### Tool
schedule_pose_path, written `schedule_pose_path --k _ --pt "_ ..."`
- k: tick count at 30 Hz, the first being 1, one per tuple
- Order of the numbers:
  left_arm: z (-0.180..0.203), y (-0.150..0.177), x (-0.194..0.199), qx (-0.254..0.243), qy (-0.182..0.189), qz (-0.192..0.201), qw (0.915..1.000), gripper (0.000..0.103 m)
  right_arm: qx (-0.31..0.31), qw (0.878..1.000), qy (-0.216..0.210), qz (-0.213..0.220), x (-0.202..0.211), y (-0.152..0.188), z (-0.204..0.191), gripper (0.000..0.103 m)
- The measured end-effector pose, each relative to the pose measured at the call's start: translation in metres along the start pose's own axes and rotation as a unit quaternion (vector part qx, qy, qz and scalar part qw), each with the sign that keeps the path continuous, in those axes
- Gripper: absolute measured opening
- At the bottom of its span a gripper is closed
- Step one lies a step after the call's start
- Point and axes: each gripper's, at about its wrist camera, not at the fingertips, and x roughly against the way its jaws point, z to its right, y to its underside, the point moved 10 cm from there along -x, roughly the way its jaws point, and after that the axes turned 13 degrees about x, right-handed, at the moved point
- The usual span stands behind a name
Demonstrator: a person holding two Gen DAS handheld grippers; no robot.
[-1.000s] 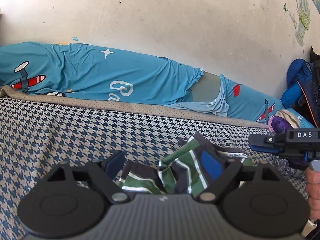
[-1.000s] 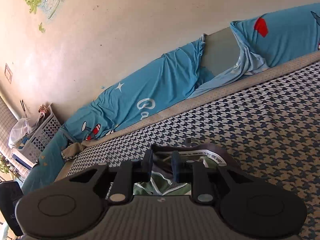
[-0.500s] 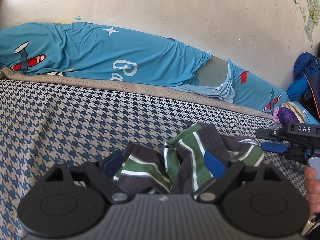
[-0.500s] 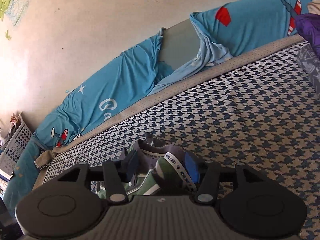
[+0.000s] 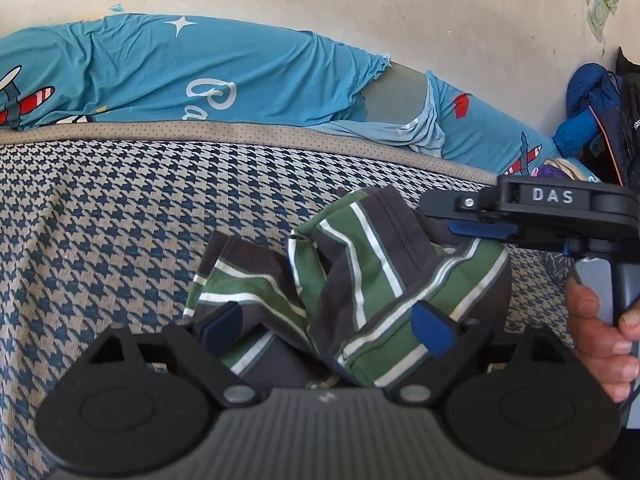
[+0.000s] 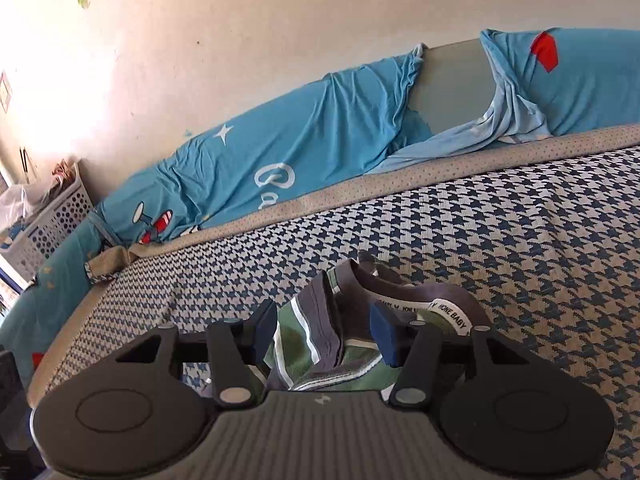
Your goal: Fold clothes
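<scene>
Two grippers hovered low over one crumpled striped garment (image 5: 360,280) lying on the houndstooth bed cover (image 5: 100,220). In the left wrist view, the left gripper (image 5: 326,326) had its jaws spread wide, the blue pads on either side of the bunched cloth, green, dark grey and white stripes heaped between them without being pinched. That same view alone showed the right gripper (image 5: 472,224) from the side, entering from the right with its blue pad just at the upper edge of the garment, a black body marked DAS, and the person's hand (image 5: 600,336) wrapped around its handle.

The right wrist view showed what the left could not: the garment's grey waistband (image 6: 440,304) with a white printed label, curling up between the right gripper's jaws, which stood apart around the folds rather than clamped on them. A white perforated laundry basket (image 6: 48,224) stood at the far left end of the bed, seen only here.

Beyond the garment, both views showed the tan dotted edging (image 5: 240,132) of the cover, then a long blue sheet (image 5: 240,68) printed with aeroplanes and stars, bunched against the pale wall (image 5: 360,0). Only the left view caught the blue and dark bags (image 5: 592,100) piled at the far right corner.
</scene>
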Motion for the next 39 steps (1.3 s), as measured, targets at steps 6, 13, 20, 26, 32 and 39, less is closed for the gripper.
schedule_pose_path --k 6,13,20,26,32,39 --pt "-0.005 -0.002 0.001 0.006 0.0 -0.002 1.0 0.092 0.066 0.997 0.023 -0.017 -0.024 0.009 -0.018 0.052" --pt "-0.012 -0.008 0.004 0.018 -0.006 0.0 0.9998 0.092 0.141 0.988 0.052 -0.03 -0.043 0.018 -0.035 0.01" --pt "-0.031 -0.03 0.021 0.049 -0.022 0.042 0.9977 0.096 0.125 0.992 0.022 -0.008 -0.022 0.005 -0.044 0.005" --pt "-0.042 -0.031 0.018 0.045 -0.054 0.052 0.9962 0.096 0.094 0.994 0.014 0.044 0.035 -0.01 -0.039 0.005" --pt "-0.04 -0.018 0.01 0.03 -0.062 0.037 0.9969 0.096 0.056 0.995 0.023 0.084 0.09 -0.007 -0.03 0.004" --pt "-0.015 0.003 0.018 0.006 -0.023 0.033 0.9992 0.098 0.035 0.996 0.067 0.043 0.115 0.034 -0.016 0.005"
